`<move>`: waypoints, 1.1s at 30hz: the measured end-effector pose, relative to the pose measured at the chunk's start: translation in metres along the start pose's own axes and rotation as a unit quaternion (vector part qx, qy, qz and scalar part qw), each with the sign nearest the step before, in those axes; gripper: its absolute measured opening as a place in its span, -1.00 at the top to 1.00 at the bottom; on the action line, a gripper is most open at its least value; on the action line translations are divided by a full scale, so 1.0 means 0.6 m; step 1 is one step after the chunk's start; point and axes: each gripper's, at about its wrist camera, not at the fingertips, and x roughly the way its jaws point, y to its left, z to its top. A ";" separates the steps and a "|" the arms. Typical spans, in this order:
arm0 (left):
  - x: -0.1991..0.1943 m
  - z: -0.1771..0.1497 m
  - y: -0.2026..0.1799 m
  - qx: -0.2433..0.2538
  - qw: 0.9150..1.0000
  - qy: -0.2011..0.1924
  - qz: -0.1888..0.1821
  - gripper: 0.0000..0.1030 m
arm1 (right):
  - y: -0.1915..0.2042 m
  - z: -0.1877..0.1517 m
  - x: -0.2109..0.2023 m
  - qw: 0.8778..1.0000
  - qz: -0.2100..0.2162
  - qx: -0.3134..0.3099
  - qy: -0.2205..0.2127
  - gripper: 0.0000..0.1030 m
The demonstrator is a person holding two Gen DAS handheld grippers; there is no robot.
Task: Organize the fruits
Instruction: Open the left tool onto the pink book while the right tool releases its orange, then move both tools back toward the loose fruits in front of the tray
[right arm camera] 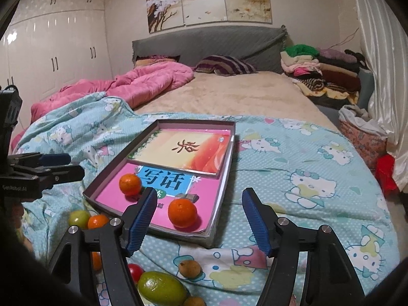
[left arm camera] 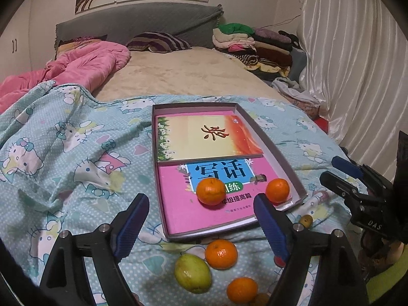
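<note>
Left wrist view: our left gripper [left arm camera: 201, 216] has jaws wide apart, nothing between them, hovering over the near edge of the shallow cardboard box [left arm camera: 270, 137] on the Hello Kitty blanket [left arm camera: 76, 153]. Box holds a pink workbook [left arm camera: 183, 204] with a second yellow-orange book [left arm camera: 204, 137] lying on its far half. Two mandarins sit on the pink workbook: one [left arm camera: 211, 191] near the middle of the near half, the other [left arm camera: 277, 190] at the box's near right corner, against the wall. Outside the box, on the blanket just past its near edge: a mandarin [left arm camera: 221, 254], a green-yellow fruit [left arm camera: 192, 273] touching or nearly touching it, another mandarin [left arm camera: 241, 290] closer to us, and a small brownish fruit [left arm camera: 306, 220] off the near right corner.

Right wrist view: our right gripper [right arm camera: 199, 219] is also spread open and empty, over the blanket at the box's near right corner. Same two mandarins in the box [right arm camera: 130, 184] [right arm camera: 182, 213]. Below the right gripper lie a green lime-like fruit [right arm camera: 162, 289], a small red fruit [right arm camera: 135, 272] and a small brown fruit [right arm camera: 189, 268]. Left gripper body shows at the left edge of this view, well apart from ours.

Far end of the bed: pink duvet [left arm camera: 84, 66], striped pillow [left arm camera: 158, 42], stacked clothes [left arm camera: 252, 48].
</note>
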 end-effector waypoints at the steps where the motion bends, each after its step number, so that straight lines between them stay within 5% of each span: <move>1: -0.002 -0.002 0.000 0.000 1.000 0.000 -0.001 -0.64 | -0.001 0.000 -0.002 1.000 0.000 0.002 -0.001 -0.39; 21: -0.028 -0.048 -0.043 0.021 1.000 -0.004 -0.001 -0.73 | 0.014 -0.041 -0.027 1.000 -0.004 -0.001 0.010 -0.42; 33: -0.023 -0.120 -0.069 0.023 0.999 0.031 -0.016 -0.73 | 0.029 -0.081 -0.038 0.999 -0.002 -0.013 0.035 -0.42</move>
